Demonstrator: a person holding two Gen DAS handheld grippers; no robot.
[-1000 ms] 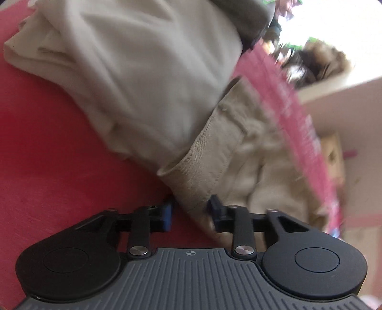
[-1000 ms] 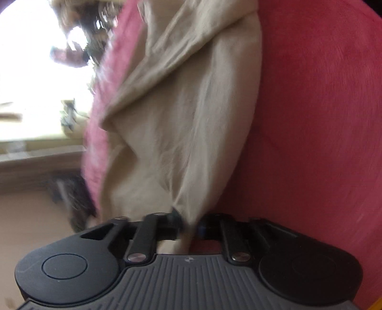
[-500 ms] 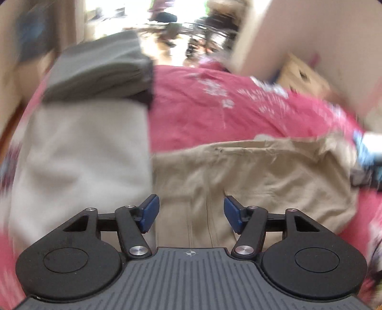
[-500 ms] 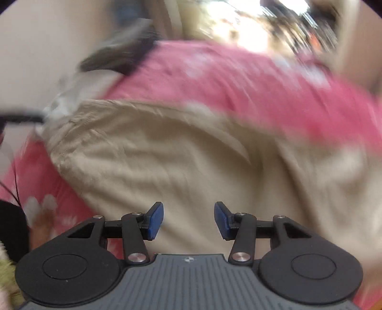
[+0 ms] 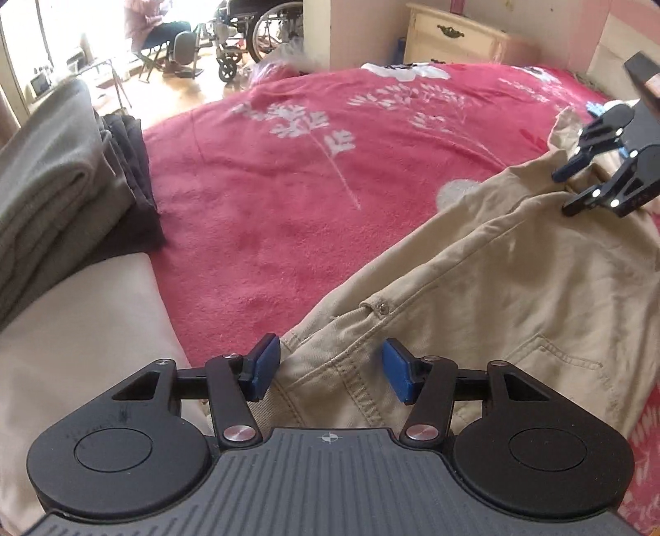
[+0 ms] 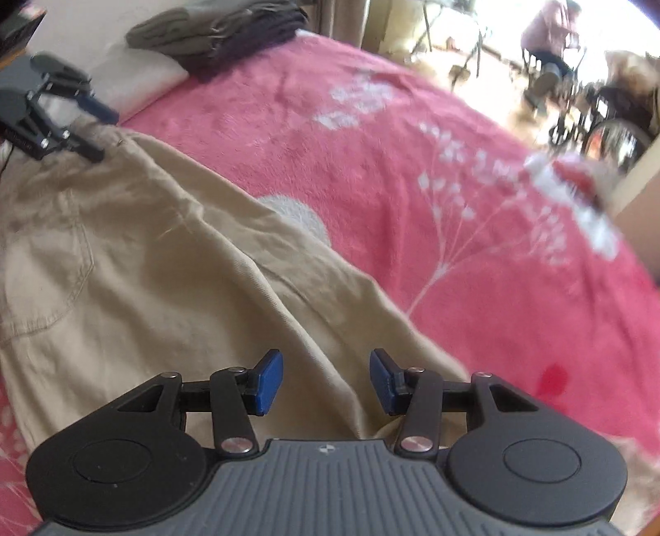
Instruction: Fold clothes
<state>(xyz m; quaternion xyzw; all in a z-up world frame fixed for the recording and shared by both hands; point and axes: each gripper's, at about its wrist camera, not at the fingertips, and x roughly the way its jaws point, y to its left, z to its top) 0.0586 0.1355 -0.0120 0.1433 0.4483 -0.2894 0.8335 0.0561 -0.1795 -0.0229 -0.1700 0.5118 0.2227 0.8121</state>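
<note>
A pair of beige trousers (image 5: 486, 280) lies spread on the pink flowered bedspread (image 5: 313, 177); in the right wrist view the trousers (image 6: 156, 264) fill the left and middle. My left gripper (image 5: 330, 369) is open and empty, its blue pads either side of the waistband end. It also shows at the far left in the right wrist view (image 6: 62, 123). My right gripper (image 6: 326, 381) is open and empty just above the other end of the trousers. It shows at the far right in the left wrist view (image 5: 594, 173).
A stack of folded grey and dark clothes (image 5: 70, 173) sits on a cream folded piece (image 5: 82, 330) at the left. A cream dresser (image 5: 453, 37) stands beyond the bed. A wheelchair (image 5: 255, 33) and a seated person (image 6: 548, 37) are in the bright room behind.
Both grippers were shut on the beige trousers and holding them up. They have laid the trousers on the bed, let go and opened.
</note>
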